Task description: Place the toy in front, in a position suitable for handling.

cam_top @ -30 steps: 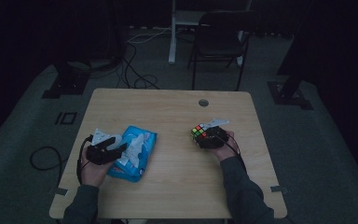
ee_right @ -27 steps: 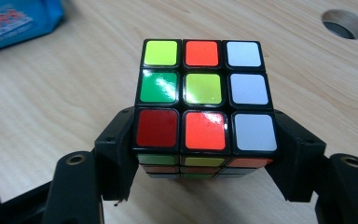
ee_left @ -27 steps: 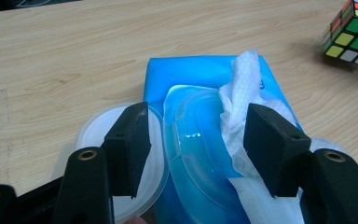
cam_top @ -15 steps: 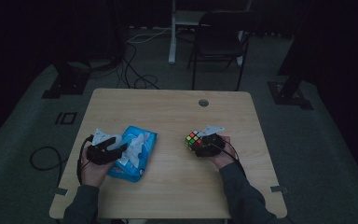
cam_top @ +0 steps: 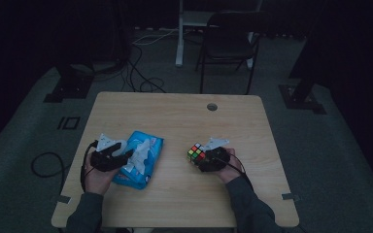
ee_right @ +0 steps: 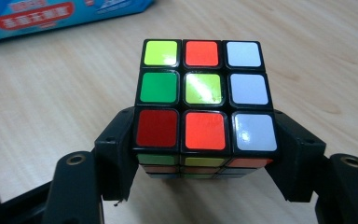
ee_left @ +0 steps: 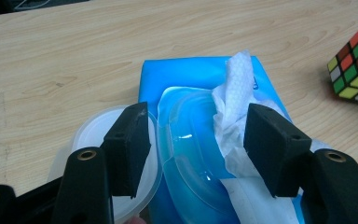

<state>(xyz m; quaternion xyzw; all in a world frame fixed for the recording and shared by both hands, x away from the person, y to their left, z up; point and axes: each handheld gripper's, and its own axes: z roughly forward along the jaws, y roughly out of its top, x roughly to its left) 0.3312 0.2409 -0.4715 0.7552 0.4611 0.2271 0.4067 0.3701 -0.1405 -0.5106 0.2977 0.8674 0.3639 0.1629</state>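
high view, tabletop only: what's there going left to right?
Left tool → blue wipes pack, a wipe sticking out of its open lid → puzzle cube → right tool, shut on the cube. All on the wooden table.

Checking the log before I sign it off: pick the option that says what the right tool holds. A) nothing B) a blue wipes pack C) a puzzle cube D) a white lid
C: in the right gripper view the right tool has its jaws pressed on both sides of the puzzle cube, while the blue wipes pack lies over by the left tool, whose jaws stand open over it.
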